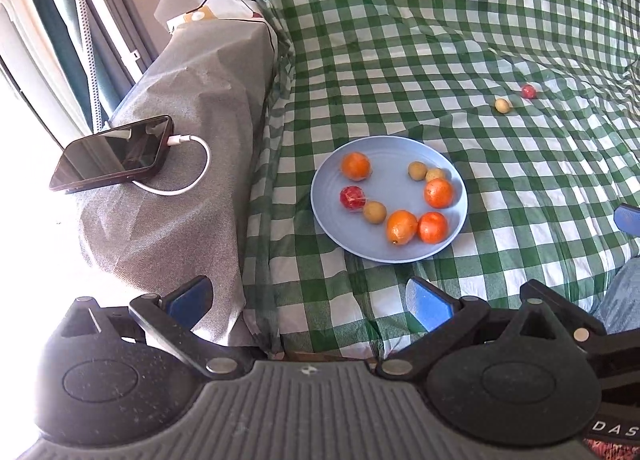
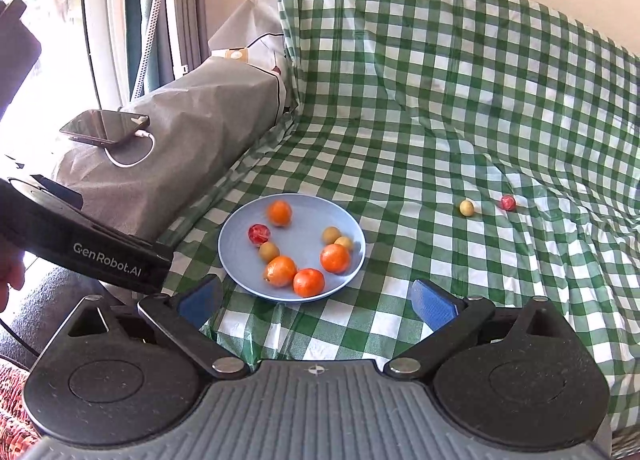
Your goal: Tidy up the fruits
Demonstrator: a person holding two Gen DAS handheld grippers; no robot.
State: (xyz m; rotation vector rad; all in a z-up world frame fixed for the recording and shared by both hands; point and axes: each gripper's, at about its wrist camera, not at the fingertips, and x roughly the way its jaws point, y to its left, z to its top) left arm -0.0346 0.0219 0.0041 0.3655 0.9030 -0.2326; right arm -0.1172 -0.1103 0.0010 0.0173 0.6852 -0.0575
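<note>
A light blue plate (image 1: 400,252) (image 2: 240,272) sits on the green checked cloth and holds several oranges, small tan fruits and one red fruit (image 1: 353,198) (image 2: 259,234). Two loose fruits lie on the cloth far right of the plate: a tan one (image 1: 502,105) (image 2: 466,207) and a red one (image 1: 528,91) (image 2: 508,202). My left gripper (image 1: 308,302) is open and empty, near the cloth's left edge, short of the plate. My right gripper (image 2: 316,302) is open and empty, just in front of the plate. The left gripper's body (image 2: 80,248) shows in the right wrist view.
A grey covered armrest (image 1: 192,100) (image 2: 192,116) runs along the left, with a phone (image 1: 112,154) (image 2: 105,126) on a white charging cable on top. The checked cloth (image 1: 460,20) rises up a backrest behind. A window and curtain stand at far left.
</note>
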